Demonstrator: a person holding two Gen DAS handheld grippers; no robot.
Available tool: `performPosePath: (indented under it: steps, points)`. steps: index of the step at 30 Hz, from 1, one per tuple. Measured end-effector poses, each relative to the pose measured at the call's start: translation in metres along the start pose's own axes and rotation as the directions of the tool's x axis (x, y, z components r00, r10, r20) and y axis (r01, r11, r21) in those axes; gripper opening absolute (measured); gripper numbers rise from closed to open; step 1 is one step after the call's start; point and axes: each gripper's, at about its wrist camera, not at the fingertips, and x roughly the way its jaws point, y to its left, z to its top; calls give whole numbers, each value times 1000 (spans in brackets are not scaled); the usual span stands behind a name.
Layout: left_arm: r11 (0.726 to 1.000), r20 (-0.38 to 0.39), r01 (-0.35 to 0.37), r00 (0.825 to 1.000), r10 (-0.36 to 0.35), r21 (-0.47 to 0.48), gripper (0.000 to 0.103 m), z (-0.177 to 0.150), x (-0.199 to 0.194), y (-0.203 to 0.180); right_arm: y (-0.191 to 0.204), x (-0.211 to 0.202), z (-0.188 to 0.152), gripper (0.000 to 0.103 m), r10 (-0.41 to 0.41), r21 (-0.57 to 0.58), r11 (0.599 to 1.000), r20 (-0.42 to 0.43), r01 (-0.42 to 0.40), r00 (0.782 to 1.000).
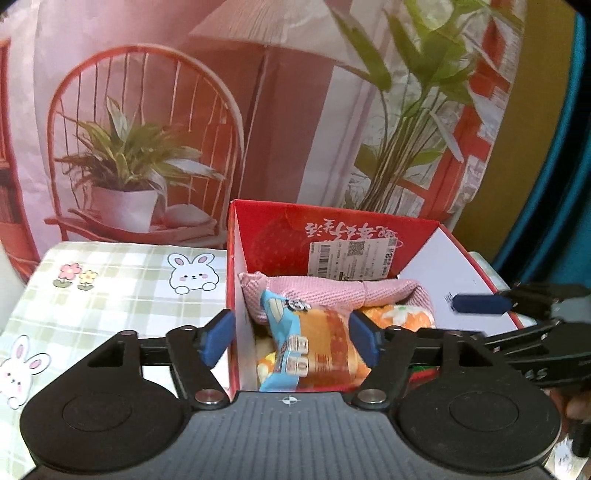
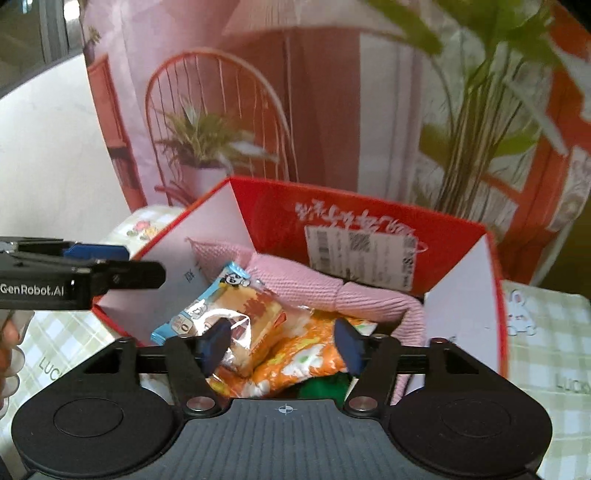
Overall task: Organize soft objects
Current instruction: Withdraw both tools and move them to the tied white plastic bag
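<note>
Both grippers, left gripper (image 1: 290,338) and right gripper (image 2: 282,341), are hovering with jaws spread over a red box (image 1: 461,266) holding a snack packet (image 1: 314,347) and pink knitted cloth (image 1: 325,291)

Behind the table we see a printed backdrop (image 1: 280,110): a red wire chair (image 1: 144,140) carrying a potted plant (image 1: 125,173) in a white pot, a floor lamp (image 1: 266,33) with a pleated shade, tall green leaves (image 1: 417,92) and a red window frame (image 1: 476,122). The table wears a green checked cloth (image 1: 110,295) with rabbits and flowers. In the right wrist view we find a pale wall (image 2: 48,147) at the left edge; daylight looks soft and even.
</note>
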Motion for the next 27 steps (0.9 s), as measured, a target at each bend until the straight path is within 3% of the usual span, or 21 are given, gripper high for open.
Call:
performPosePath:
  steps: [3, 7, 18, 27]
  points:
    - [1000, 6, -13, 1000, 13, 22, 83, -9, -14, -3, 1, -19, -9, 87, -12, -12, 1000, 43, 12, 999]
    - [998, 8, -6, 1000, 5, 56, 86, -23, -28, -7, 1, -40, -24, 102, -28, -11, 1000, 91, 30, 995]
    - [1000, -70, 18, 997, -18, -3, 90, -64, -32, 1, -11, -65, -73, 103, -99, 55, 994, 125, 92, 987]
    - [999, -119, 26, 992, -29, -31, 89, -81, -6, -4, -26, -40, -107, 103, -130, 98, 987, 16, 128, 991]
